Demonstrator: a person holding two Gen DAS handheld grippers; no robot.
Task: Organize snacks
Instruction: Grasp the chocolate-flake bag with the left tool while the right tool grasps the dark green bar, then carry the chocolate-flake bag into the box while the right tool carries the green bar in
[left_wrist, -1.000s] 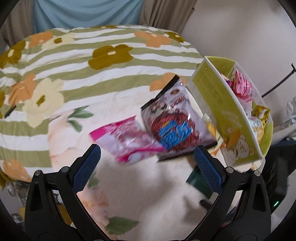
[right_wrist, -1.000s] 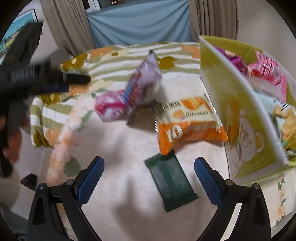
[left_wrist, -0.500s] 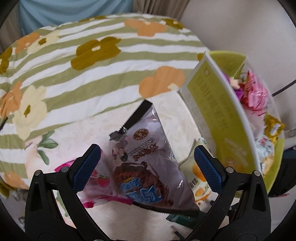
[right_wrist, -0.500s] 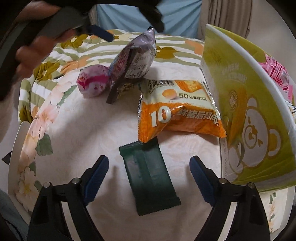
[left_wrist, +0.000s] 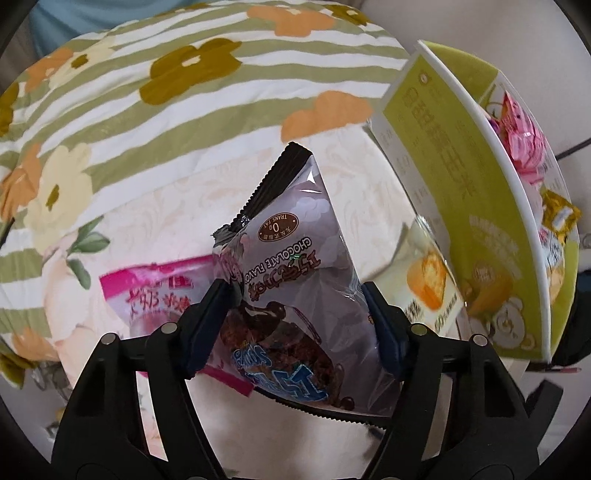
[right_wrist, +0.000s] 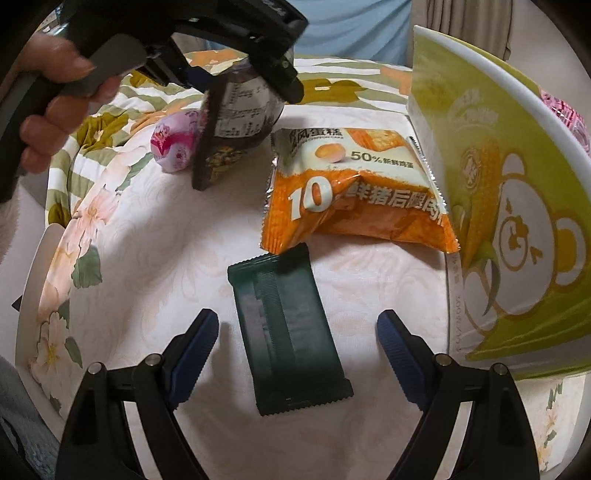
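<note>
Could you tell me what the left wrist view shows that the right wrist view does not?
Only the left wrist view shows the left gripper closing, its pads against the chocolate snack bag.

Only the right wrist view shows the dark green packet lying between the open right gripper fingers, and the hand holding the other tool.

Both show the orange cake packet, the pink packet and the green box.

Pink snack packet (left_wrist: 155, 295) — half hidden
</note>
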